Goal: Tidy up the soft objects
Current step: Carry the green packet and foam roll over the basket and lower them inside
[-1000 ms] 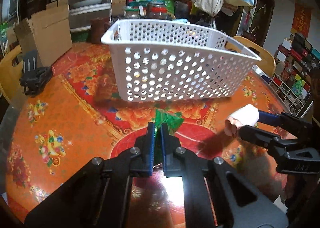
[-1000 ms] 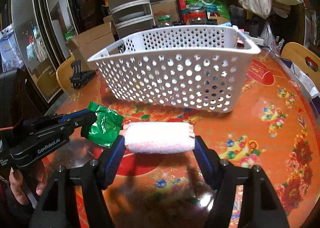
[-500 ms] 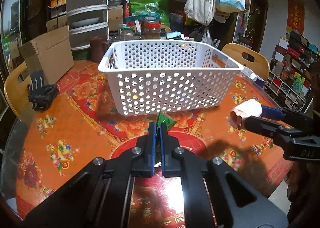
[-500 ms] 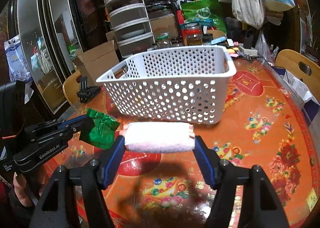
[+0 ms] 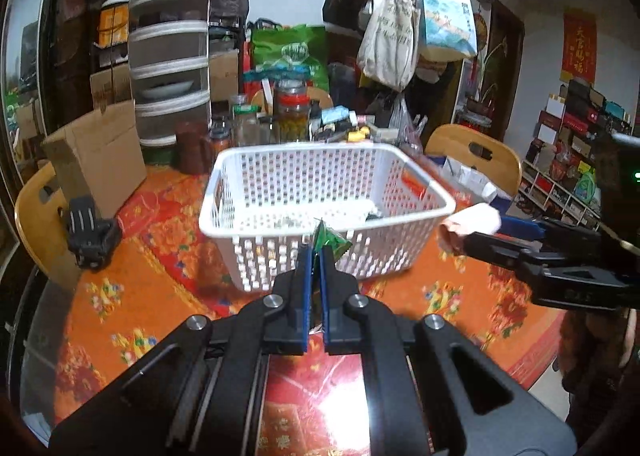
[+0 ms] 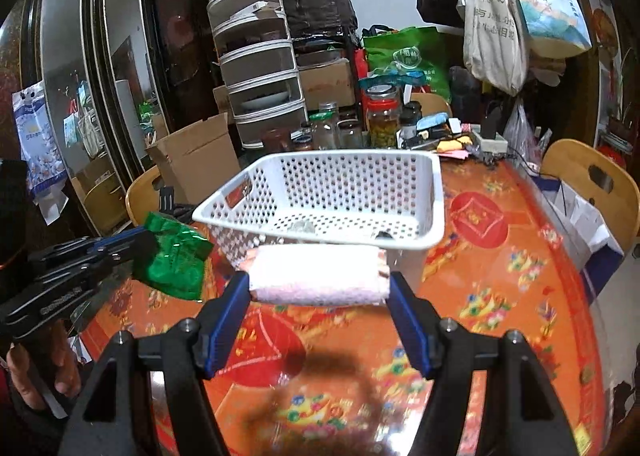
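Both grippers are loaded and held off the table. Left gripper point(image 5: 316, 252) has its jaws pinched nearly together on a green packet point(image 6: 172, 262), which sticks out at 12 o'clock from the tips. Right gripper point(image 6: 318, 288) stands about half open, its blue pads pressing the two ends of a white roll point(image 6: 318, 276) that lies crosswise between them.

Table point(image 6: 500, 296), covered in an orange and red floral cloth, takes up most of both views. Its near half is bare cloth, and so is the wide stretch at 3 o'clock from the basket in the right wrist view, out to the curved edge.

Basket point(image 6: 434, 207), white and perforated, sits on the table at 12 o'clock from both grippers, its top open. Its near rim lies just beyond the packet in the left wrist view and just beyond the roll in the right wrist view. Small items lie on its floor, too blurred to name.

Cardboard box point(image 5: 96, 159) stands at 10 o'clock from the basket, with a black clip point(image 5: 90, 232) in front of it near the table edge. Jars point(image 6: 380, 115) crowd the far side at 12 o'clock behind the basket. Wooden chairs point(image 6: 592, 183) stand just off the edge at 9 and 2 o'clock.
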A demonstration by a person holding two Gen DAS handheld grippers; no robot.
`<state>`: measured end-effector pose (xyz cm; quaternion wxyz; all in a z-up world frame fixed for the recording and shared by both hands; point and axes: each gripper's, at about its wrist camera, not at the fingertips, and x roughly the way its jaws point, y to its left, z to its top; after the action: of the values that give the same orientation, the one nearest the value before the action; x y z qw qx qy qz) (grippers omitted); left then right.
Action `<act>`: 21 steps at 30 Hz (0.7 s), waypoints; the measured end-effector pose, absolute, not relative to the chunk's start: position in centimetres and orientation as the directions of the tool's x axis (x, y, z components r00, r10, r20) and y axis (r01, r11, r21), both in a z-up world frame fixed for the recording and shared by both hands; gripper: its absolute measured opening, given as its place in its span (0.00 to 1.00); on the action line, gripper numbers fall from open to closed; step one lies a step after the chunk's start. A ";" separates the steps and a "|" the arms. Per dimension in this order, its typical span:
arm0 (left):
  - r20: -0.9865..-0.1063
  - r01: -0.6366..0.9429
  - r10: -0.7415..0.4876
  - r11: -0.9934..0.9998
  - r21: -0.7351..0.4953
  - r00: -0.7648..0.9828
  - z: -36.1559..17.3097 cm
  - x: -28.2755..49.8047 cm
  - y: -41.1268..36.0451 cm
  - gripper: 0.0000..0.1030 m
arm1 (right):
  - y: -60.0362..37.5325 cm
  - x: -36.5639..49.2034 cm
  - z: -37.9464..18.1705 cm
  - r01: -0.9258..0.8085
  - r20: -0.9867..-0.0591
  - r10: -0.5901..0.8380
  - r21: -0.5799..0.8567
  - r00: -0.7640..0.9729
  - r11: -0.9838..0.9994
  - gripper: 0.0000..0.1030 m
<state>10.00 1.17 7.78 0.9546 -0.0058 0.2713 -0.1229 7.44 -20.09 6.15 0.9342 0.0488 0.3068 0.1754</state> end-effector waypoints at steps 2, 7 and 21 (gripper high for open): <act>-0.497 0.234 -0.243 0.969 -0.081 0.833 9.3 10.4 1.1 0.03 | -20.2 8.6 6.8 -0.293 -0.561 0.349 0.190 0.751 0.937 0.67; -0.490 0.223 -0.237 0.971 -0.087 0.839 12.0 14.1 1.1 0.03 | -20.2 12.4 7.9 -0.274 -0.590 0.330 0.187 0.737 0.944 0.67; -0.704 0.137 -0.189 0.982 -0.130 0.685 6.5 31.0 -0.2 0.03 | -16.8 24.0 3.4 -0.245 -0.750 0.216 0.075 0.625 0.967 0.67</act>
<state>30.97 -0.17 6.48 0.9172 -0.0334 0.3870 -0.0889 24.03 -16.78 3.38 0.9013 -0.0172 0.4135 0.1280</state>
